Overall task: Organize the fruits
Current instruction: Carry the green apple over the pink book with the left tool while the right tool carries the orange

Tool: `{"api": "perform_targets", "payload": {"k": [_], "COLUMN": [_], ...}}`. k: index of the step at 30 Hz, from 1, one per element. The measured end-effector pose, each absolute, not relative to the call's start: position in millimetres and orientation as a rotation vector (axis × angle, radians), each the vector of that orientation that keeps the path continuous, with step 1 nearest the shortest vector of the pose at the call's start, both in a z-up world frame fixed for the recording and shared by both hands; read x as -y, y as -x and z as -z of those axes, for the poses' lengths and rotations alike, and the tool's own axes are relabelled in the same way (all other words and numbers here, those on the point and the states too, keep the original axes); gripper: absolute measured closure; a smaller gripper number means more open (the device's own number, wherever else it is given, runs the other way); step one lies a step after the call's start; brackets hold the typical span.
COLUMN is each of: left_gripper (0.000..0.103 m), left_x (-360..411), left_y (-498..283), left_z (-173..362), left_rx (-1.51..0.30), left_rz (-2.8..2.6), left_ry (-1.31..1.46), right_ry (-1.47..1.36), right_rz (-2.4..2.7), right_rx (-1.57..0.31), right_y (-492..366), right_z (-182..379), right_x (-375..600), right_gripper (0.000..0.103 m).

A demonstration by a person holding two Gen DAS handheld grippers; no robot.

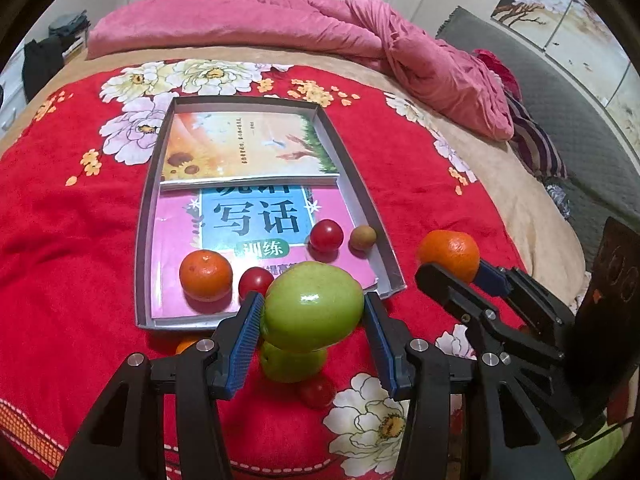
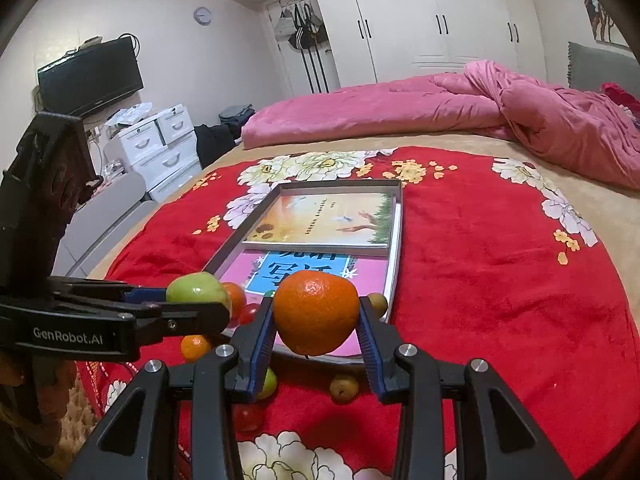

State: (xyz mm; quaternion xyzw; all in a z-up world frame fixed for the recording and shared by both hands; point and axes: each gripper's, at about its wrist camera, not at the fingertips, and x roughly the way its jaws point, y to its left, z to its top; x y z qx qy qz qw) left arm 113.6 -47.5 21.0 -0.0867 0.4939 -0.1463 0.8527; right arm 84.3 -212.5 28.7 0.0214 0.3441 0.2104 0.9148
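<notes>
Blue-padded left gripper [image 1: 314, 314] clamps a smooth green apple [image 1: 314, 306]. Right gripper [image 2: 316, 320] clamps a round orange tangerine [image 2: 316, 312] near the shallow grey tray [image 2: 394, 276].

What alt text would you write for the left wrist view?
The left claw grips a green apple above a red floral blanket, just before a shallow tray holding books, an orange, two red fruits and a small brown fruit. To its right, the right claw holds another orange.

White wardrobe [image 2: 440, 20], pink quilt [image 2: 440, 100], wall television [image 2: 90, 74].
</notes>
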Motion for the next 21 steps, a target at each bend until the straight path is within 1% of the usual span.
{"api": "perform_targets", "payload": {"k": [21], "left_gripper": [0.051], "left_x": [55], "left_y": [-139], "left_z": [2], "left_rx": [-1.063], "left_rz": [0.302], "left_ry": [0.170], "right_ry": [0.017], "right_rz": [-0.431], "right_rx": [-0.774], "right_y": [-105], "right_z": [-9], "right_x": [205], "right_gripper": [0.063]}}
